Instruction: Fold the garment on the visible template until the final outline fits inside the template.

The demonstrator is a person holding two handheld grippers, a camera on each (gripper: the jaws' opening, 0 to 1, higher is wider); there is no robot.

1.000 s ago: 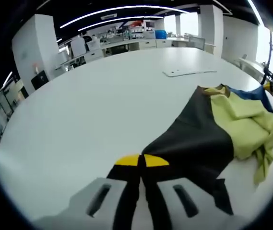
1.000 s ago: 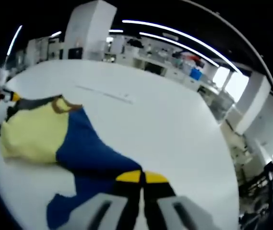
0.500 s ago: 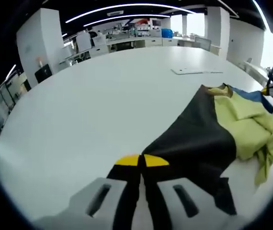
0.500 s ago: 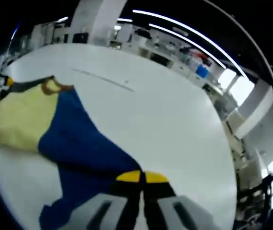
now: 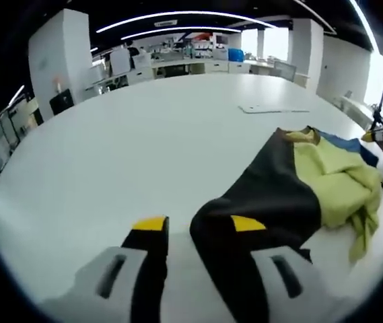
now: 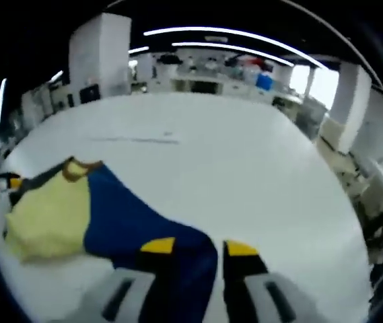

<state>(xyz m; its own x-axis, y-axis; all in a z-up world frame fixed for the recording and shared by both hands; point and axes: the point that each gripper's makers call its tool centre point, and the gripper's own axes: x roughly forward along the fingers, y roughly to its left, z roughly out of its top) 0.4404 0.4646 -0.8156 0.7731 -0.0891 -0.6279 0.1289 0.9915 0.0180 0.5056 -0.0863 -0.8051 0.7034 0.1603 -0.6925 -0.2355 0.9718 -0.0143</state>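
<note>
Left gripper view is showing the left gripper (image 5: 194,224) with its yellow-tipped jaws standing apart, a gap of white table (image 5: 110,155) showing between them. The garment (image 5: 292,195) is lying on the table ahead and to the right of these jaws. Its black panel is reaching down to the right jaw, and the cloth's lower edge is lying against the inner side of that jaw, though nothing is being pinched. Beyond the black panel, a crumpled pale yellow-green part is bunching up further right, and a strip of blue is peeking out behind it. Far ahead of the jaws, a thin flat white sheet (image 5: 272,108) is resting on the table, well apart from the garment. The right gripper (image 5: 377,133) is entering at the far right edge, near the blue part.

Right gripper view is showing the right gripper (image 6: 198,247) with its jaws also spread, and the blue sleeve-like part of the garment (image 6: 144,225) is lying between them, running down past the tips; the jaws are not closing on it. To the left of these jaws the yellow part is lying in a heap, with a brownish collar at its top. The left gripper (image 6: 3,183) is showing at the far left edge, beside the yellow cloth. The thin flat sheet (image 6: 134,140) is lying ahead, apart from the cloth.
</note>
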